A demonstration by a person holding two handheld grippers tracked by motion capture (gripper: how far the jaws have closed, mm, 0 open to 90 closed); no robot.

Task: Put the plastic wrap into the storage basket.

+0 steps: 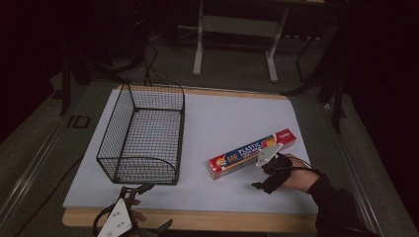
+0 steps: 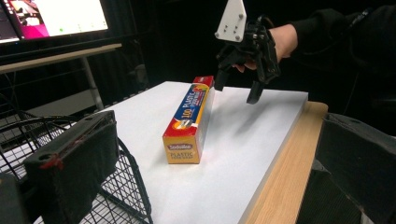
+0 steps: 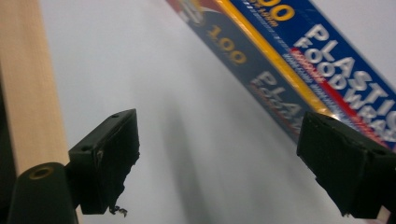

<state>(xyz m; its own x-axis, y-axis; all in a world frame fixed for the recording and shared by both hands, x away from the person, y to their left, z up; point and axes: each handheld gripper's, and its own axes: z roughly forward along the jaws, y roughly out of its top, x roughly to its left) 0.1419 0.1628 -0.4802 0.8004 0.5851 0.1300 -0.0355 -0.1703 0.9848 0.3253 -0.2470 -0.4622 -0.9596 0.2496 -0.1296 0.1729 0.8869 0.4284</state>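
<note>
Right now the long plastic wrap box (image 1: 251, 153) is lying flat and slantwise on the white board (image 1: 232, 118), to the right of the black wire basket (image 1: 141, 136) and apart from it. The right gripper (image 1: 264, 177) is hovering at the box's near side with its jaws spread wide, gripping nothing (in the right gripper view one jaw is overlapping the box's printed face, the other is standing over bare board). The left gripper (image 1: 143, 207) is waiting at the table's wooden front edge (image 1: 197, 219), just before the basket, its jaws parted and empty.
</note>
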